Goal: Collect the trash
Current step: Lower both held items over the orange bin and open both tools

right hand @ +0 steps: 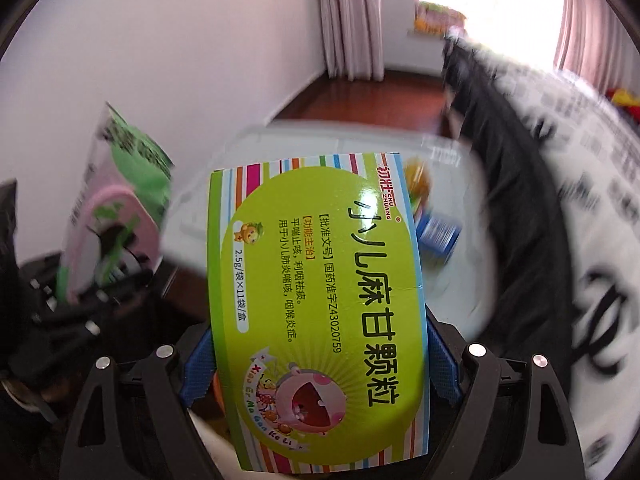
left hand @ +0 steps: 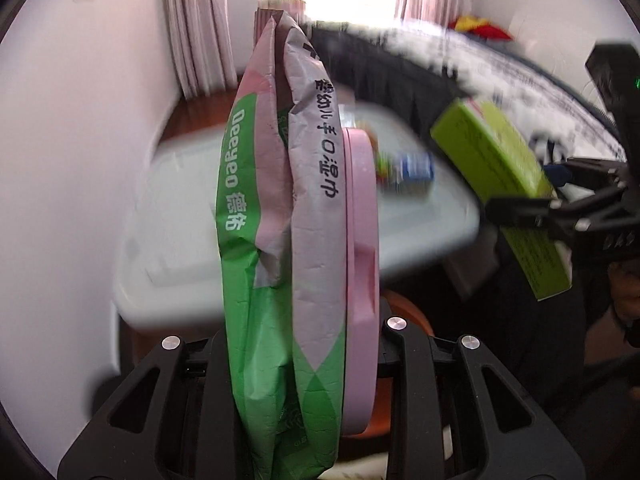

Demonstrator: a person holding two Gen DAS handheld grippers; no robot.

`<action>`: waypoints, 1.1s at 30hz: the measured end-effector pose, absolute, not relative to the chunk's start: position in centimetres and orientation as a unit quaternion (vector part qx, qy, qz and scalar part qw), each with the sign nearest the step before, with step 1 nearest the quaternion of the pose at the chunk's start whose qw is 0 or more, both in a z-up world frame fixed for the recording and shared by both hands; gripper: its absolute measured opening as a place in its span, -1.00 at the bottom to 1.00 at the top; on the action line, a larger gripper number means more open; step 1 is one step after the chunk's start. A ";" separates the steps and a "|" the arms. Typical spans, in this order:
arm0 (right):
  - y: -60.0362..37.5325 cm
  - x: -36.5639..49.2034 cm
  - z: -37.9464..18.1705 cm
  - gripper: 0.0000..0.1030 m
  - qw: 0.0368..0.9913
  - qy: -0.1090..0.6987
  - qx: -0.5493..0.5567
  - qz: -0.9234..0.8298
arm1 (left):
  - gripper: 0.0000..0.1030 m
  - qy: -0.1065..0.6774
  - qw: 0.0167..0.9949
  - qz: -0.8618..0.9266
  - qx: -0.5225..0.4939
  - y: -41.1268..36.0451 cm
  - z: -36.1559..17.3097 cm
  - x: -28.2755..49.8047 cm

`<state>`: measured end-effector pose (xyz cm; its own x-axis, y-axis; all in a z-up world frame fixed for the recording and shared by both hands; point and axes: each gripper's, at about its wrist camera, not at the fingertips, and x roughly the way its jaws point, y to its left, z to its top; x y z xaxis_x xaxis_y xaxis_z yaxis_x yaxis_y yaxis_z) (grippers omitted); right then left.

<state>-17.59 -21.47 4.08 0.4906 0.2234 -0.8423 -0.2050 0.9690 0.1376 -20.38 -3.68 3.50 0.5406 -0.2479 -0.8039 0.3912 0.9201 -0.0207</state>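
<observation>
My left gripper (left hand: 304, 364) is shut on a green and pink wet-wipes pack (left hand: 280, 240) with a pink lid, held upright in the air. The pack also shows in the right wrist view (right hand: 116, 208) at the left. My right gripper (right hand: 320, 360) is shut on a lime-green medicine box (right hand: 320, 300) with striped edges. The box and right gripper show in the left wrist view (left hand: 504, 184) at the right. Both are held above a white table (left hand: 180, 208).
Small blue and colourful items (left hand: 412, 168) lie on the white table, also seen in the right wrist view (right hand: 436, 232). A bed with a black-and-white cover (right hand: 580, 200) stands to the right. A white wall (left hand: 80, 140) is at the left; curtains (right hand: 352, 20) behind.
</observation>
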 end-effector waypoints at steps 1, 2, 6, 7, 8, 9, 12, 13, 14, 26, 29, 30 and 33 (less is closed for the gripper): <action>-21.2 -17.6 2.7 0.62 0.855 0.504 0.013 0.121 | -0.50 0.463 0.864 -0.180 0.080 -3.8 1.8 -20.5; -20.9 -17.6 0.5 0.62 0.843 0.525 0.016 0.118 | -0.50 0.488 0.851 -0.180 0.074 -3.6 -0.3 -20.4; -20.5 -16.8 -4.5 0.62 0.800 0.589 0.034 0.114 | -0.50 0.583 0.789 -0.188 0.048 -4.6 -7.5 -19.9; -20.2 -16.6 -5.7 0.62 0.789 0.602 0.037 0.118 | -0.50 0.598 0.777 -0.190 0.044 -4.6 -8.6 -19.8; -19.9 -16.6 -6.4 0.62 0.785 0.607 0.030 0.120 | -0.50 0.612 0.767 -0.191 0.043 -4.7 -9.5 -19.6; -19.4 -16.4 -7.2 0.63 0.778 0.616 0.015 0.122 | -0.50 0.617 0.762 -0.192 0.045 -4.7 -9.9 -19.5; -18.1 -16.5 -8.8 0.63 0.762 0.633 -0.001 0.138 | -0.50 0.618 0.761 -0.190 0.053 -6.0 -10.3 -18.5; -17.8 -16.6 -9.1 0.63 0.760 0.635 -0.007 0.140 | -0.49 0.619 0.761 -0.188 0.054 -5.5 -10.2 -18.7; -17.7 -16.4 -9.2 0.63 0.760 0.634 -0.012 0.141 | -0.49 0.621 0.760 -0.186 0.053 -5.4 -10.3 -18.6; -18.7 -15.5 -9.1 0.86 0.767 0.628 -0.024 0.130 | 0.53 0.611 0.776 -0.145 0.061 -3.8 -9.4 -18.8; -19.5 -15.4 -8.0 0.89 0.774 0.619 -0.019 0.132 | 0.58 0.606 0.779 -0.144 0.068 -4.0 -9.0 -18.9; -19.7 -15.5 -7.6 0.89 0.776 0.616 -0.017 0.133 | 0.59 0.605 0.780 -0.145 0.070 -4.1 -8.9 -18.9; -20.9 -15.4 -6.2 0.89 0.786 0.603 0.002 0.133 | 0.59 0.598 0.785 -0.143 0.079 -4.5 -8.5 -18.9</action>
<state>-15.40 -20.91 -6.22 0.2369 0.2117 -0.9482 -0.2061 0.9647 0.1639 -18.88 -4.55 -8.46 0.2448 -0.1301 -0.9608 0.3198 0.9463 -0.0467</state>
